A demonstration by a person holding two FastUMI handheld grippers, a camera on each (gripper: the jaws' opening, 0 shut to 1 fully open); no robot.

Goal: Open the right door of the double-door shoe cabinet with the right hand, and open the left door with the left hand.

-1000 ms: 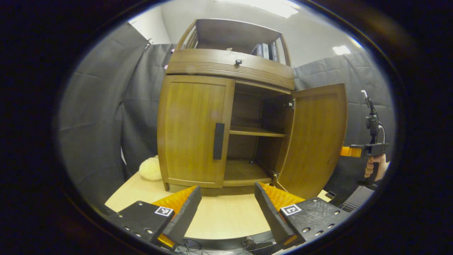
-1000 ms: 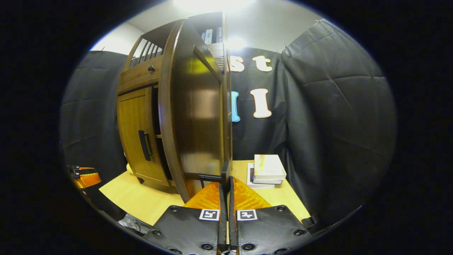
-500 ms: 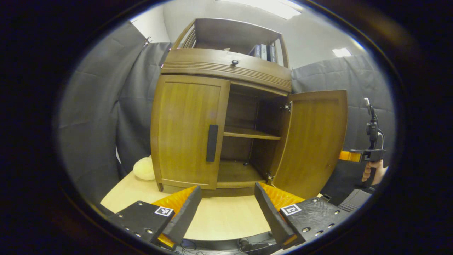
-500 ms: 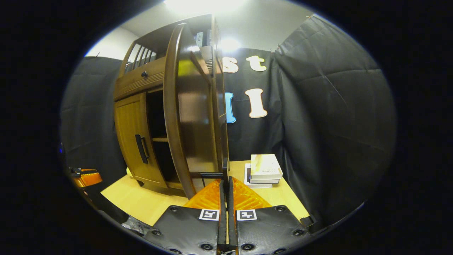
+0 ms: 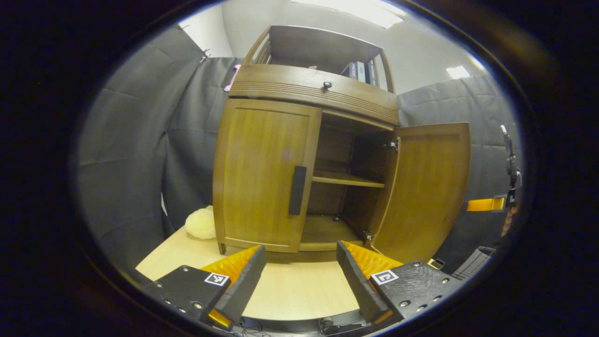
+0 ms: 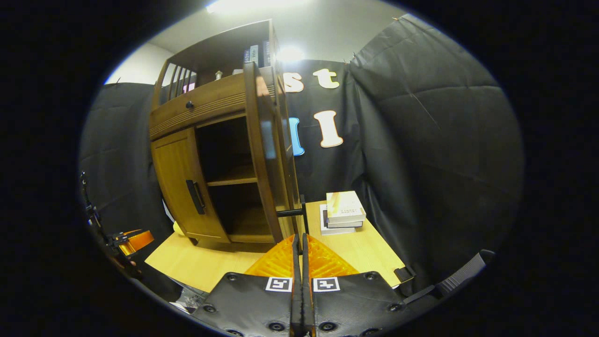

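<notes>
The wooden shoe cabinet (image 5: 309, 89) stands on a light table. Its left door (image 5: 262, 178) is closed, with a black handle (image 5: 297, 190) at its inner edge. The right door (image 5: 428, 187) hangs wide open, showing a shelf (image 5: 348, 179). My left gripper (image 5: 299, 262) is open, well short of the left door. The right gripper (image 5: 486, 204) is beside the open door's outer edge. In the right gripper view, my right gripper (image 6: 299, 239) is shut. The right door's black handle (image 6: 304, 213) ends just beyond its tips. I cannot tell whether they touch.
A stack of books (image 6: 344, 213) lies on the table (image 5: 299, 290) to the right of the cabinet, behind the open door. A cream plush ball (image 5: 200, 223) sits at the cabinet's left foot. Black cloth walls close in on both sides.
The right door has swung wider open. Its handle has slid from between the right fingers to just past their tips. The left gripper stays open and has hardly moved.
</notes>
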